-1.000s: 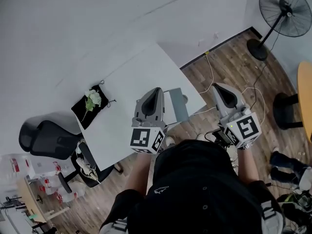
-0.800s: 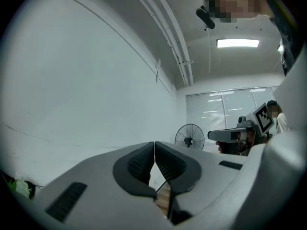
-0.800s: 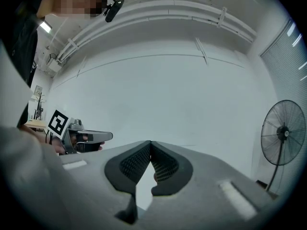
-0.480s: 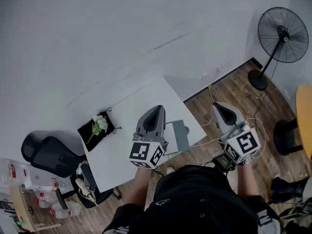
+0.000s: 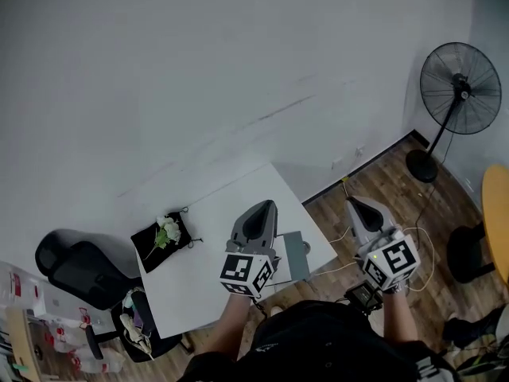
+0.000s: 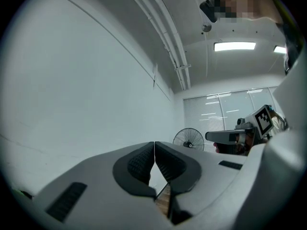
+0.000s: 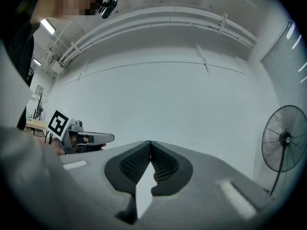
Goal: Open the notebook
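Observation:
A grey notebook (image 5: 297, 253) lies closed near the right edge of the white table (image 5: 207, 245), partly hidden behind my left gripper (image 5: 257, 220). That gripper is held above the table beside the notebook, its jaws shut (image 6: 154, 147) with nothing between them. My right gripper (image 5: 363, 212) hangs off the table's right side over the wooden floor, jaws shut (image 7: 150, 146) and empty. Both gripper views look up at the white wall and show no notebook. Each gripper sees the other: the right gripper (image 6: 249, 128) and the left gripper (image 7: 79, 134).
A black bag with white flowers (image 5: 163, 235) lies on the table's far left corner. A black office chair (image 5: 75, 265) stands left of the table. A standing fan (image 5: 460, 82) is at the right by the wall, and cables (image 5: 342, 237) trail on the floor.
The head view has tilted up, so the table and both grippers sit lower and smaller in frame. Both grippers stay shut and the notebook has not moved.

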`<action>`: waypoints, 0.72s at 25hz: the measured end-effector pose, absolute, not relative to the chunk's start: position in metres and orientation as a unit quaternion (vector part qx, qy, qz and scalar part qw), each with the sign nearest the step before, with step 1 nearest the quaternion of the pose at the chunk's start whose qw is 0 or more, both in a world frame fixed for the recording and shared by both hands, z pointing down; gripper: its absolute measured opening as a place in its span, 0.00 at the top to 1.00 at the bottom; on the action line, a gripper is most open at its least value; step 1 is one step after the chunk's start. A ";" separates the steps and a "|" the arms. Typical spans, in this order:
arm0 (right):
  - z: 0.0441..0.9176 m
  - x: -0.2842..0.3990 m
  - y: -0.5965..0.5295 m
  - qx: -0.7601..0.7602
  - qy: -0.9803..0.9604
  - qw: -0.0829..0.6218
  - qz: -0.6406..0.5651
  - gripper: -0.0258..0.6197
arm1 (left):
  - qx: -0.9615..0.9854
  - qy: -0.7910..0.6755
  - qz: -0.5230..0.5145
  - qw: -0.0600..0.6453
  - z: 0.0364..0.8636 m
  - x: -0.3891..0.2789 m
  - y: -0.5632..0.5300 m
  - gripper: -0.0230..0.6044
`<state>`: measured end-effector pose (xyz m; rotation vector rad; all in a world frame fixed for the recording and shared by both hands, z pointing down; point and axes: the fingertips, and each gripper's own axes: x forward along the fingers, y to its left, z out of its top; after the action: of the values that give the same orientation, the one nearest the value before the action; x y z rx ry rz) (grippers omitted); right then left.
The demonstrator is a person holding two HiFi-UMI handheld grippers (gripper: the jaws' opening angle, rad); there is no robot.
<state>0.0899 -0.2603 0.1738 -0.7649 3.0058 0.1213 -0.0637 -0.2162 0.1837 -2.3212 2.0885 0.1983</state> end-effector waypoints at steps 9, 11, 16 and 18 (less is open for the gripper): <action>0.186 0.092 -0.256 -0.248 0.968 0.008 0.021 0.95 | -0.752 0.656 0.057 -0.017 0.202 -0.052 -0.219 0.95; 0.188 0.092 -0.256 -0.249 0.968 0.006 0.020 0.95 | -0.752 0.656 0.057 -0.018 0.204 -0.051 -0.218 0.95; 0.190 0.090 -0.255 -0.244 0.970 0.006 0.020 0.95 | -0.747 0.663 0.056 -0.021 0.210 -0.055 -0.214 0.95; 0.193 0.089 -0.252 -0.242 0.970 0.006 0.017 0.95 | -0.744 0.665 0.050 -0.024 0.216 -0.056 -0.211 0.95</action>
<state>0.0890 -0.2524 0.1930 -0.7576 3.0365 0.0532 -0.0560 -0.2112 0.2160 -2.3753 2.1234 0.1609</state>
